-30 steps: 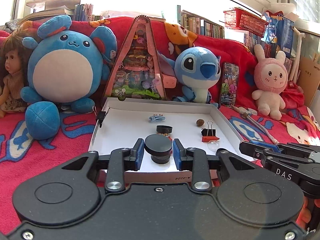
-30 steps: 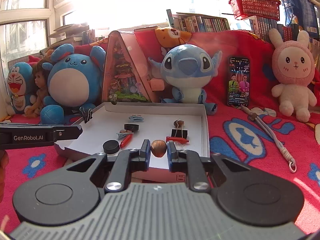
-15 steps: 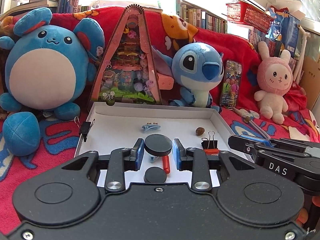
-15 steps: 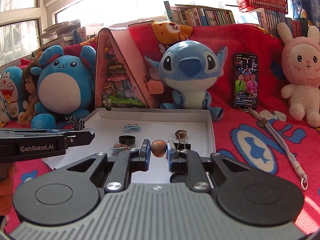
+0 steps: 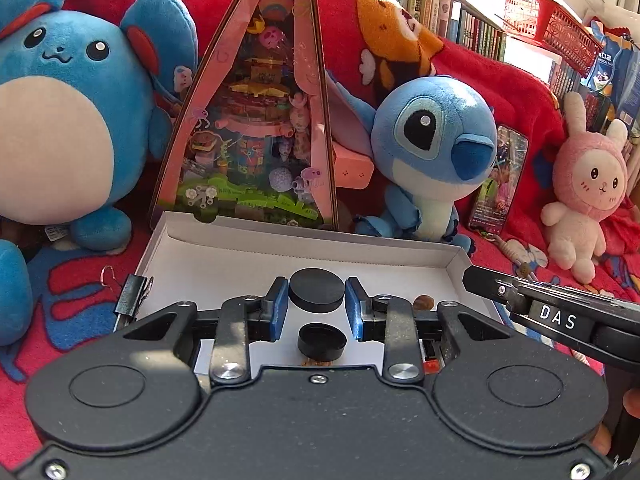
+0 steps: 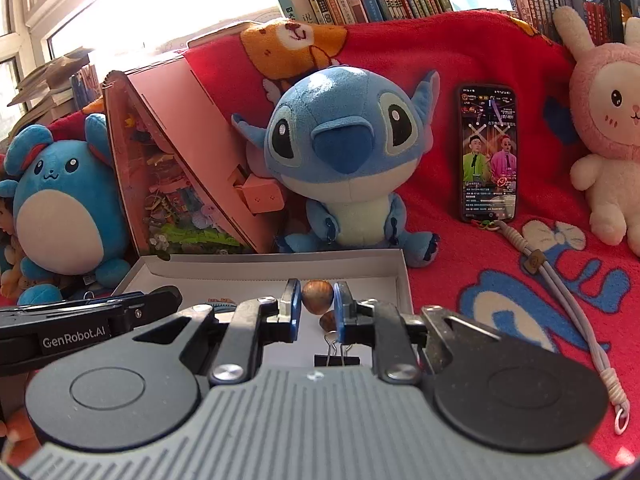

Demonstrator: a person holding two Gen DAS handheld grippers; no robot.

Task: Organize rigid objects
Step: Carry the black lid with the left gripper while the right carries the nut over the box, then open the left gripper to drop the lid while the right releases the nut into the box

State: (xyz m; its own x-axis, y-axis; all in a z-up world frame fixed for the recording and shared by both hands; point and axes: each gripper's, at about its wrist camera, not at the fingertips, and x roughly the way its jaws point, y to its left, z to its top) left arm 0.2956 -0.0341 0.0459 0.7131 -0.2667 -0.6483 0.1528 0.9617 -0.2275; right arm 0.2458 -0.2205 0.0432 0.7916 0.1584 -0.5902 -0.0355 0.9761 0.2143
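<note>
Left gripper jaws clamp black disc by its rim, above white box floor. Right gripper grasps brown nut btwn pads (round, hard, prob slippery; hold across middle). Both light, rigid.

Strong daylight pours in from the window behind the books, blown out to white glare there, lighting the red blanket and plush toys brightly with crisp shadows, while both fisheye views stay sharp in the middle and bend and darken towards their edges.
</note>
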